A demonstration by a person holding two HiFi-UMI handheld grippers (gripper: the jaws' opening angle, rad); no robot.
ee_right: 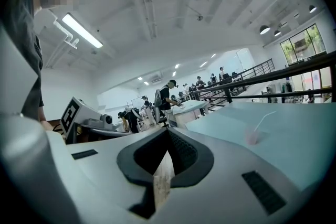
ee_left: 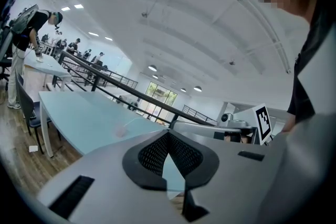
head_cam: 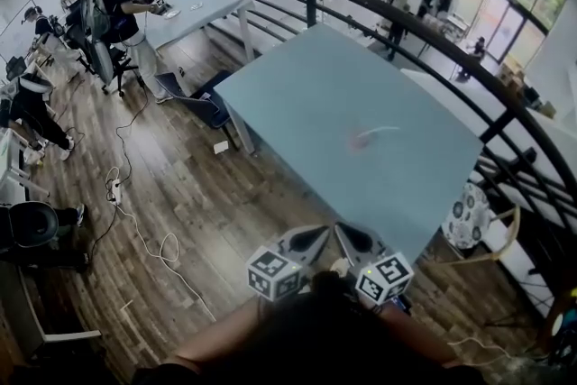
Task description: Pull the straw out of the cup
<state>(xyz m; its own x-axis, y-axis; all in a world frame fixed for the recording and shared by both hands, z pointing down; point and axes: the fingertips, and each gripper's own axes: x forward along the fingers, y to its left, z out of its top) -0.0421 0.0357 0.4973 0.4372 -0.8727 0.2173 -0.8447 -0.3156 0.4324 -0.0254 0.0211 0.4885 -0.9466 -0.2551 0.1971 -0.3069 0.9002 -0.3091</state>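
A small pinkish see-through cup [head_cam: 353,142] stands near the middle of the pale blue table [head_cam: 297,95], with a white straw [head_cam: 376,132] leaning out of it to the right. The same cup shows far ahead in the left gripper view [ee_left: 121,132] and in the right gripper view [ee_right: 252,137], where the straw [ee_right: 264,118] is plain. My left gripper [head_cam: 322,232] and right gripper [head_cam: 342,230] are held side by side close to my body, short of the table's near corner. Both grippers [ee_left: 169,134] [ee_right: 168,131] are shut with nothing between their jaws.
A black curved railing [head_cam: 424,27] runs behind and to the right of the table. People work at a second table [head_cam: 194,4] at the back left. Cables [head_cam: 135,221] lie on the wooden floor at the left. A patterned bag [head_cam: 466,216] sits by the table's right corner.
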